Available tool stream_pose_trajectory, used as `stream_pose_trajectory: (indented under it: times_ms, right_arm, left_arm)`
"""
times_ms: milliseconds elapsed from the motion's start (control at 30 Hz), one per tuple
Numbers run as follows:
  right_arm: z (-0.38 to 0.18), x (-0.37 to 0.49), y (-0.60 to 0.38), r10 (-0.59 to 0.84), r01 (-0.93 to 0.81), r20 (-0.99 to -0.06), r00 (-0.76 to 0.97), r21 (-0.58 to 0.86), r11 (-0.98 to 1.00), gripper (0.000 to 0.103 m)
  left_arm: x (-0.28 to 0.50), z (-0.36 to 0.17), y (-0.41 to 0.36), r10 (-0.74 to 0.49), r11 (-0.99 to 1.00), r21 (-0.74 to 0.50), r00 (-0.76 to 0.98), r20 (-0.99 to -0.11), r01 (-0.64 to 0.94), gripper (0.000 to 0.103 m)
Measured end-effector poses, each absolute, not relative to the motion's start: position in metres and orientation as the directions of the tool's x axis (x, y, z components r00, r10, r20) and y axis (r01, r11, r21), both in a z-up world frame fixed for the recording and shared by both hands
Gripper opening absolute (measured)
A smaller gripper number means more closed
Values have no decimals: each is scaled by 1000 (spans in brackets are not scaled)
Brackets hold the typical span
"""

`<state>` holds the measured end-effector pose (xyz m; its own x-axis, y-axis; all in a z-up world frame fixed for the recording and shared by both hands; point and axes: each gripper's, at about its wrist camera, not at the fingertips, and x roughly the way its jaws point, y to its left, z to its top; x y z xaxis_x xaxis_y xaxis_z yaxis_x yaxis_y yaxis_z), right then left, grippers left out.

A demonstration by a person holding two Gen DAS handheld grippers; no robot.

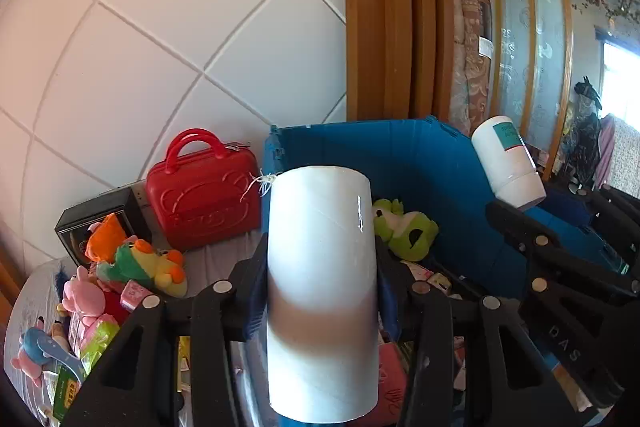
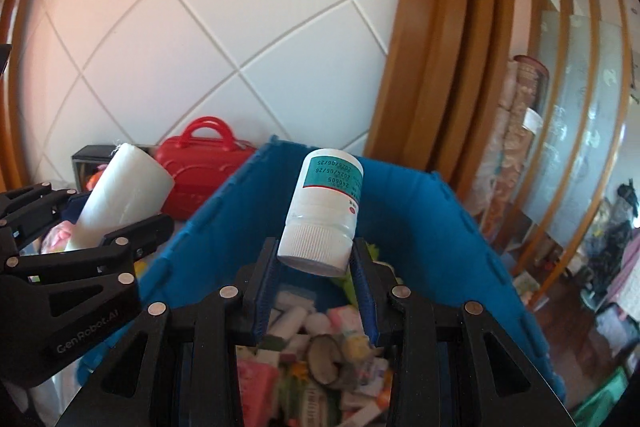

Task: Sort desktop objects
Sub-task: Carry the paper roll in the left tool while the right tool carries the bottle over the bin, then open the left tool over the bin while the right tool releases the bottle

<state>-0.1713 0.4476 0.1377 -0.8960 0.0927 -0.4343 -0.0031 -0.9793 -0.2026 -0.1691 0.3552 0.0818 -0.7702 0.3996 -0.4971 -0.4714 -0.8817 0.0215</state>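
the blue bin point(image 2: 420, 211) stands on the counter beside a red case point(image 1: 202, 193), with small packets heaped inside it. the left gripper point(image 1: 322, 267) is clamped around a white roll point(image 1: 322, 291), held upright just left of the bin's near wall. the right gripper point(image 2: 316, 287) pinches the cap of a white bottle point(image 2: 324, 211), upside down above the open bin.

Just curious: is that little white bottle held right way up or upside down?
Upside down, tilted. The bottle has its ribbed cap at the bottom, between the right tool's fingers, and its label dates read inverted.

White tiled wall point(image 1: 160, 27), wooden door frame point(image 1: 380, 27), frosted glass panels point(image 1: 540, 47).
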Motion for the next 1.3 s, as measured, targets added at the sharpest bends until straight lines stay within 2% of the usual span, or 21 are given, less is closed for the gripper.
stream_pose_trajectory:
  times_ms: [167,300,500,533,667,700,767,800,833,1300]
  right_arm:
    - [121,-171,499,185,-82,-475,-860,-230,-970,35]
    - [106,-174,519,216,-97,-519,-827,-246,-964,35]
    - [85,-185,535,227,-93,-560,-797,-258,-962,35]
    - [83,-187,535,232,-94,-562,-794,-264,-960,35]
    - [78,-194,543,243,-99,-559,-793,-275,-956,35]
    - [79,-195,544,245,-102,-554,-796,-276,-956,37]
    - [82,-194,544,254,-108,-538,-804,-288,-952,60]
    - [82,-191,542,257,-112,-531,-808,-290,-950,86]
    - [84,-190,542,257,-115,-520,-815,-290,-950,103]
    - [100,-169,526,213,-80,-489,-846,-278,-957,103]
  left_arm:
    - [-164,69,403,423,-847,31,-708,-566,-531,45]
    - [-166,55,429,411,-837,25,-657,-632,-547,45]
    - [-170,43,438,390,-843,10,-625,-677,-537,45]
    - [-170,45,437,394,-843,6,-626,-672,-538,47]
    - [-165,50,435,411,-834,12,-636,-653,-551,79]
    - [-163,52,435,406,-837,24,-649,-643,-547,79]
    - [-160,56,432,404,-841,31,-664,-629,-541,79]
    - [-159,59,429,408,-842,26,-668,-622,-538,79]
    - [-159,62,426,409,-845,22,-673,-616,-534,80]
    - [-145,77,384,380,-882,16,-731,-566,-470,83]
